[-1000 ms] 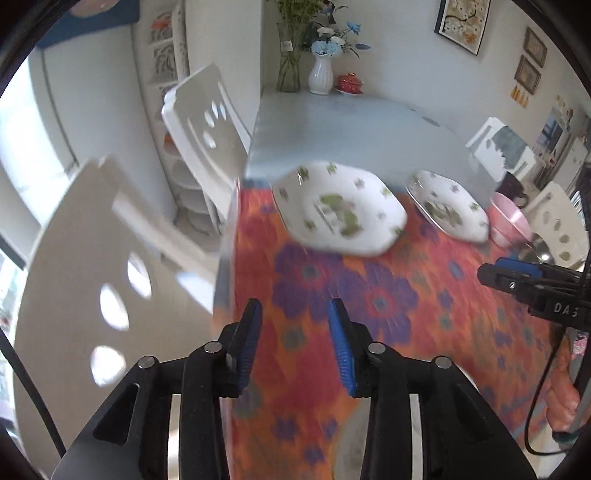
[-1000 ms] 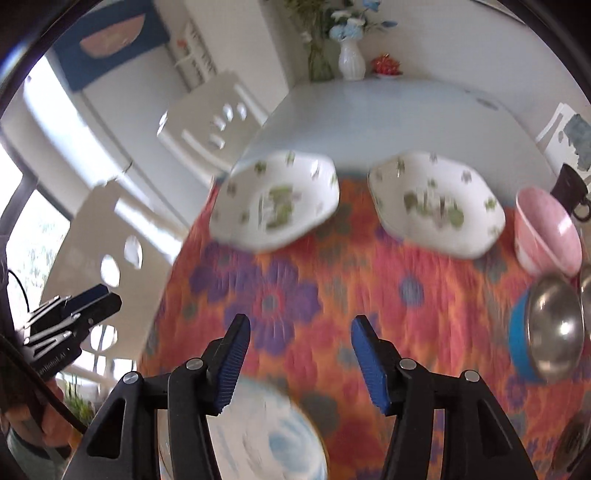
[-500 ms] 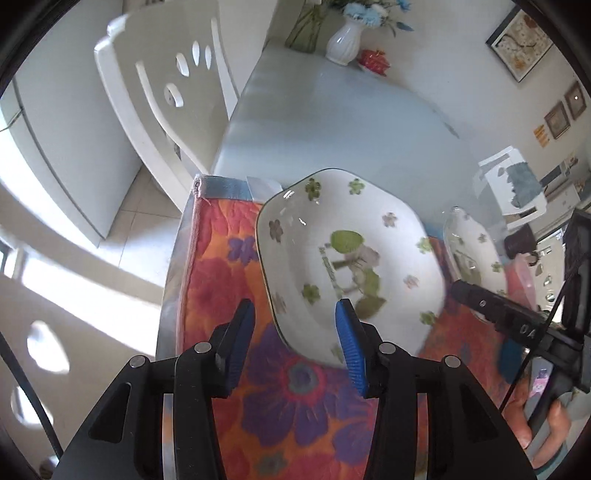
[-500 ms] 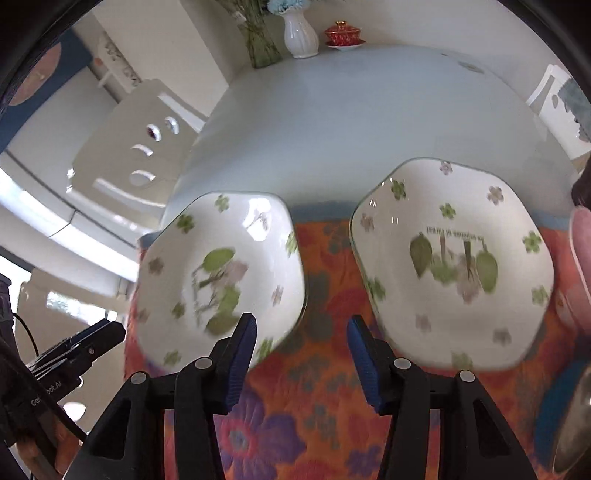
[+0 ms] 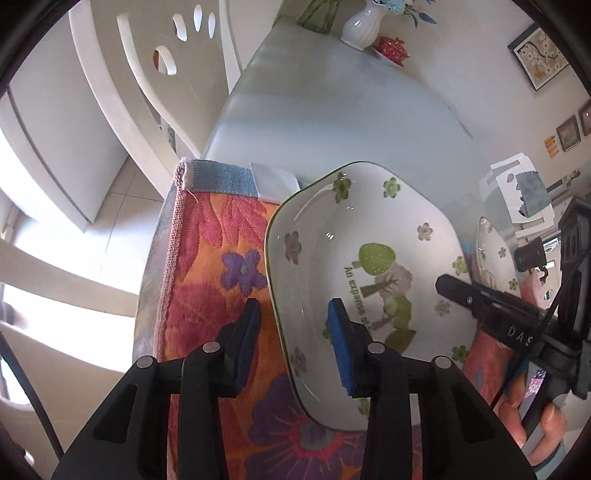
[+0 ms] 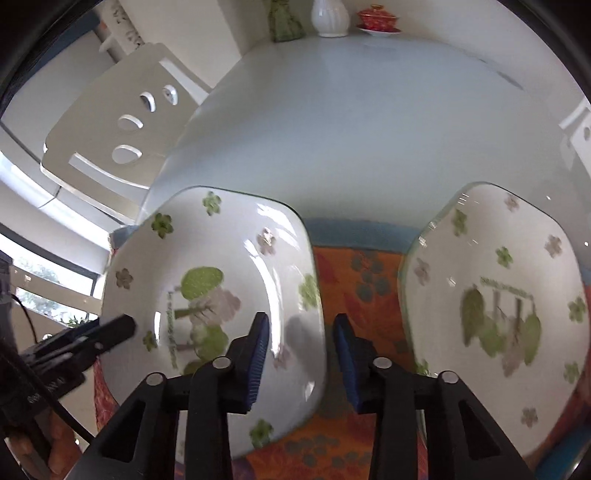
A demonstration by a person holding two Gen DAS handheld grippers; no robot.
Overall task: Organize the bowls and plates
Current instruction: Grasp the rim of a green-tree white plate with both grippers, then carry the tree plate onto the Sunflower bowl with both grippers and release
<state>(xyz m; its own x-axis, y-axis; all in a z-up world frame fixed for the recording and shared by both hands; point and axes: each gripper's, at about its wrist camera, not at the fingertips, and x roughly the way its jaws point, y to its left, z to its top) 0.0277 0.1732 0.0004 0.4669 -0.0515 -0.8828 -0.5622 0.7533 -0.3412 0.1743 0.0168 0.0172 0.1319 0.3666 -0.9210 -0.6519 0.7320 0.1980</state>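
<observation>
A white flowered bowl (image 5: 369, 258) sits on the floral cloth (image 5: 210, 258) near the table's left edge. My left gripper (image 5: 293, 325) is open and straddles the bowl's left rim, one finger inside, one outside. The same bowl shows in the right wrist view (image 6: 207, 280). My right gripper (image 6: 301, 338) is open and straddles its right rim. A second matching bowl (image 6: 498, 302) sits just to the right, and its edge shows in the left wrist view (image 5: 493, 254).
The bare grey table top (image 6: 351, 122) stretches beyond the cloth. A white vase (image 5: 360, 22) and a red lidded dish (image 5: 391, 48) stand at the far end. White chairs (image 5: 147, 85) stand along the left side.
Both grippers moved forward and down onto the left bowl. Each now has the rim between its open fingers. The bowls have not moved.
</observation>
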